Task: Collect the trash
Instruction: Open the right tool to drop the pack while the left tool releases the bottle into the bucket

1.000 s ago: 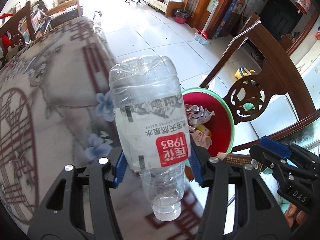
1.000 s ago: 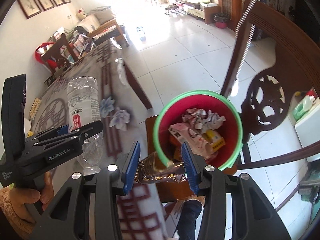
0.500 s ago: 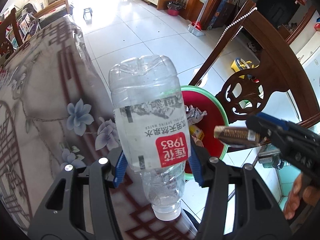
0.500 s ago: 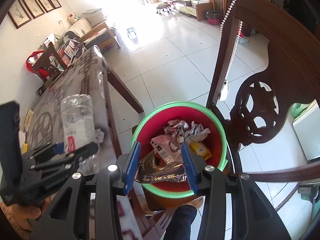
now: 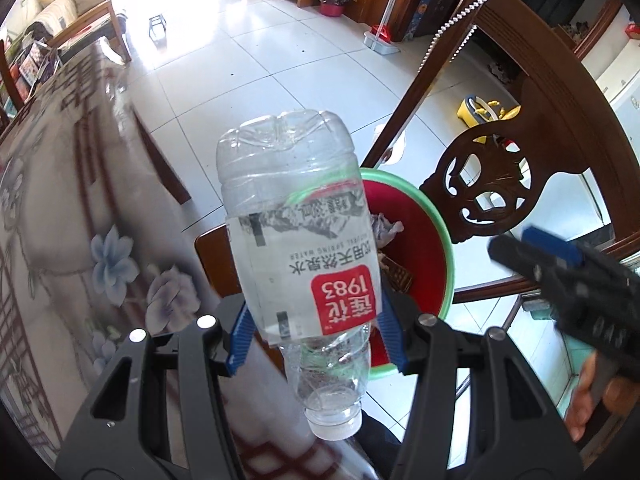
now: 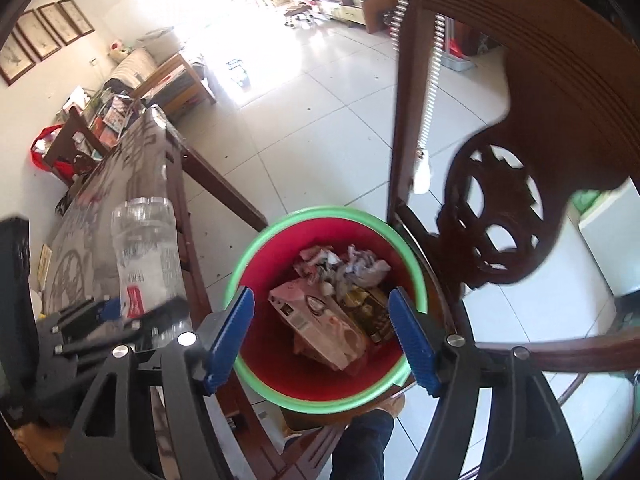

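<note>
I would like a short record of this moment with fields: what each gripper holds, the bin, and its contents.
left gripper: shut on clear plastic water bottle, cap toward camera
right gripper: jaws opening, nothing between them, above the bin
bin: red bucket with green rim, beside carved wooden chair
contents: crumpled paper, pink carton, shiny wrapper

The left hand-held gripper [image 5: 314, 334] clamps something between its pads; the right hand-held gripper [image 6: 320, 338] is opening, empty.

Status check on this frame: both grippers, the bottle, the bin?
Left gripper shut on plastic bottle, cap down. Right gripper opening, empty, over red bin. Chair back close beside bin.
</note>
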Action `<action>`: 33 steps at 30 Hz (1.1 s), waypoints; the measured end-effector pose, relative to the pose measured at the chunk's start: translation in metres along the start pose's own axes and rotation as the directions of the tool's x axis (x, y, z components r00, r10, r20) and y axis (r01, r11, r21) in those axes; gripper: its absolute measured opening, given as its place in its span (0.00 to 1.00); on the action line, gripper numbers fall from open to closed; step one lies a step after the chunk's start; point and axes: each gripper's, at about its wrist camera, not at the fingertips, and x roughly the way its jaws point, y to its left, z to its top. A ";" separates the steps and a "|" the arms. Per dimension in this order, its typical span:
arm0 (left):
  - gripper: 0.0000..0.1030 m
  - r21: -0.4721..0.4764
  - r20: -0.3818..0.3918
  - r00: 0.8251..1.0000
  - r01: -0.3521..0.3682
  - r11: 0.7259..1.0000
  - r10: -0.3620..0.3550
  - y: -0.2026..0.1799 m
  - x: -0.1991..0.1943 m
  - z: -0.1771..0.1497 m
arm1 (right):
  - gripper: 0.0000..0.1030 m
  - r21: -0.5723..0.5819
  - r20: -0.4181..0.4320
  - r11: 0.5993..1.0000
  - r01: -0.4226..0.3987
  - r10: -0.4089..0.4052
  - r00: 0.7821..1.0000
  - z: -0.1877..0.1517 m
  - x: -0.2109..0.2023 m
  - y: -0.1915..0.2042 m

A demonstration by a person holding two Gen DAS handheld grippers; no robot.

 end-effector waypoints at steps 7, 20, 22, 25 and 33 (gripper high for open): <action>0.50 0.050 -0.017 1.000 0.010 0.999 -0.010 -0.023 0.019 0.015 | 0.68 0.044 -0.024 0.999 0.022 -0.021 1.000 -0.015 -0.002 -0.020; 0.51 0.115 -0.106 0.994 0.004 0.993 0.008 -0.054 0.066 0.024 | 0.69 0.091 -0.004 0.995 0.027 -0.026 1.000 -0.022 -0.011 -0.037; 0.57 0.119 -0.109 0.994 0.001 0.993 0.012 -0.053 0.066 0.023 | 0.69 0.099 -0.004 0.995 0.028 -0.028 1.000 -0.024 -0.011 -0.039; 0.66 0.114 -0.105 0.994 0.006 0.994 0.006 -0.053 0.064 0.022 | 0.69 0.109 -0.002 0.994 0.029 -0.029 1.000 -0.026 -0.015 -0.039; 0.76 0.137 -0.048 0.999 0.023 0.990 -0.016 -0.047 0.027 0.011 | 0.76 0.109 0.042 0.993 0.055 -0.060 0.997 -0.031 -0.032 -0.020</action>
